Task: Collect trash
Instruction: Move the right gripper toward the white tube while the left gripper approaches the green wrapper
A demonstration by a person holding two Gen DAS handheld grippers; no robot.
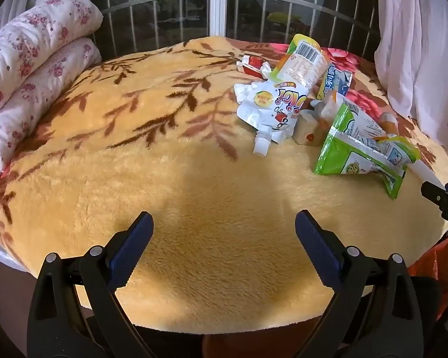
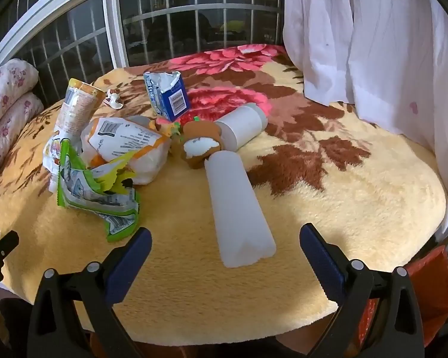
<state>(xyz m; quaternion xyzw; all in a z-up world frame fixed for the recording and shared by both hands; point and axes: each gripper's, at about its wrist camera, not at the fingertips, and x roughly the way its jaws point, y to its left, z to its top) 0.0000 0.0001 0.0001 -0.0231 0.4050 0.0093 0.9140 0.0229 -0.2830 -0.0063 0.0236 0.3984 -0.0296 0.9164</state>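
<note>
Both the right claw (image 2: 225,250) and the left claw (image 1: 224,240) are spread to their widest and hold nothing, each poised above the near edge of the blanket-covered bed (image 2: 358,208). The nearest piece of trash, a translucent white tube (image 2: 239,208), lies at twelve o'clock from the right claw, its near end between the tips; the green wrapper (image 2: 98,197) lies at ten o'clock. The tube is probably best taken first, straddled across its narrow width and closed on gently.

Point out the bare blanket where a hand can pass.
Free: the yellow plush blanket between the floral rolled quilts and the white spouted pouch; also right of the white plastic tube, toward the white curtain. Crowded: around the green torn wrapper.
</note>
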